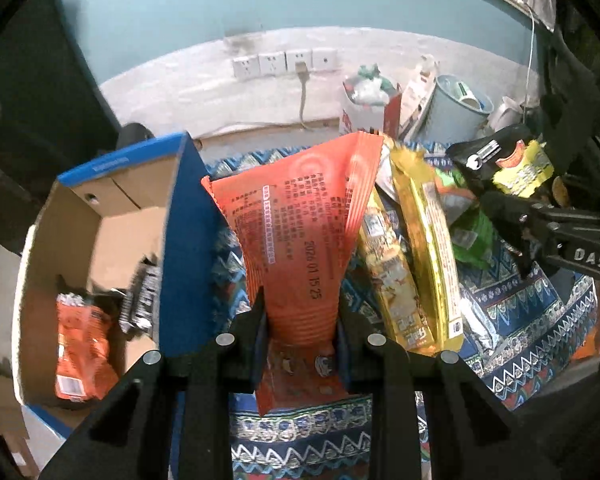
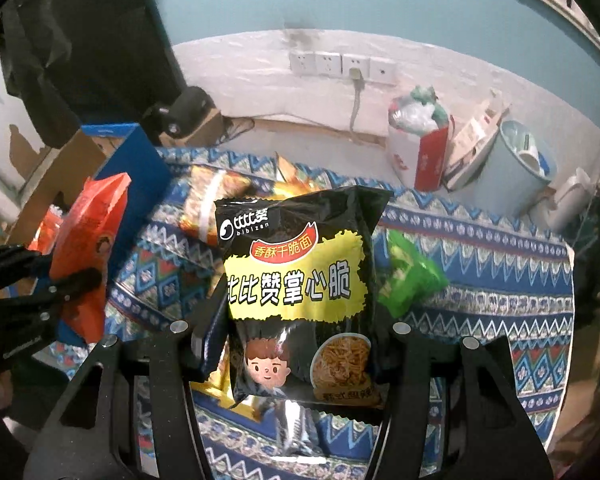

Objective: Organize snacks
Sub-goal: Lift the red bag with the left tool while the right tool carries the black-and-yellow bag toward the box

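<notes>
My left gripper (image 1: 302, 320) is shut on an orange snack packet (image 1: 300, 216) and holds it upright above the patterned cloth (image 1: 532, 312), just right of the blue cardboard box (image 1: 188, 240). The box holds an orange packet (image 1: 82, 344) and a dark packet (image 1: 140, 296). My right gripper (image 2: 300, 320) is shut on a black-and-yellow noodle snack packet (image 2: 300, 280), held up over the cloth (image 2: 480, 272). It also shows in the left wrist view (image 1: 500, 160). The orange packet and left gripper show at the left of the right wrist view (image 2: 88, 248).
Yellow packets (image 1: 416, 256) and a green packet (image 1: 470, 228) lie on the cloth. A green packet (image 2: 412, 276) and an orange-brown packet (image 2: 212, 200) lie behind the black one. A pale blue bin (image 2: 512, 172), a red-white bag (image 2: 420, 152) and wall sockets (image 2: 340, 64) stand behind.
</notes>
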